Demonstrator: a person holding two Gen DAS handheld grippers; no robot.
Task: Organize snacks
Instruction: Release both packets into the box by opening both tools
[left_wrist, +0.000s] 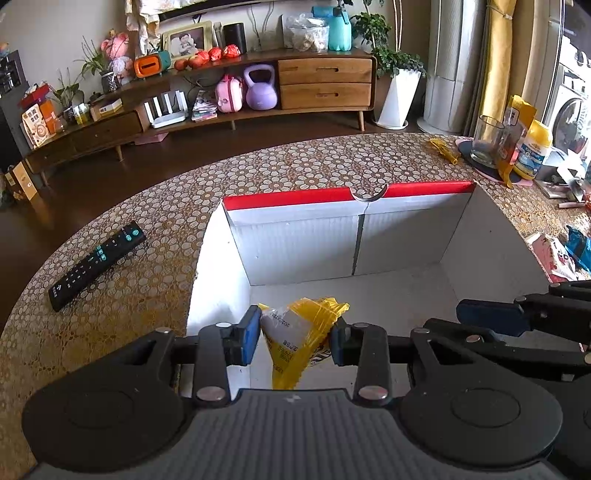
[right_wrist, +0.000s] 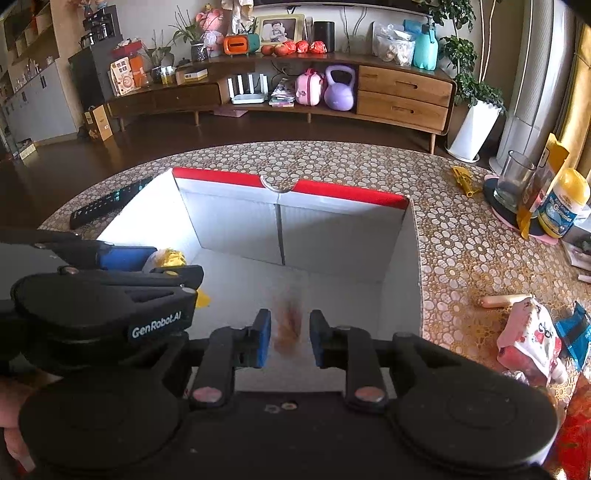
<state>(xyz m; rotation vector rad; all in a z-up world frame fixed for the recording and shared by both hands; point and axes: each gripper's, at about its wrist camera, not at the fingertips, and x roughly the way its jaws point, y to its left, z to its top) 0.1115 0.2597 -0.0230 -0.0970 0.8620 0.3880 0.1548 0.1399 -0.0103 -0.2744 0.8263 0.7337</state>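
— While both grippers hang over the box (left_wrist: 295, 240), what lies around it on the tabletop (left_wrist: 155, 229)?

— A black remote (left_wrist: 98, 264) sits left of the box, apart from it. To the right stand a drinking glass (right_wrist: 513, 181) on a dark coaster and a yellow-capped bottle (right_wrist: 563, 206) just beside it. Nearer, a sausage stick (right_wrist: 504, 300) touches a pink-and-white pouch (right_wrist: 528, 339), with a blue packet (right_wrist: 576, 332) beside that.

— And what does the box hold?

— It is white inside with a red far rim. The left gripper (left_wrist: 295, 336) pinches a yellow snack packet (left_wrist: 299, 339) between its blue pads, low over the near left corner of the box floor. The right gripper (right_wrist: 290, 338) has its jaws parted, and a brownish snack (right_wrist: 288, 325) shows as a smear between them, above the box floor, touching neither pad.

— Anything hard to make out?

— That snack is too blurred to identify. The packet's lower end is hidden by the gripper body, and the left gripper blocks the box's near left corner in the right wrist view.
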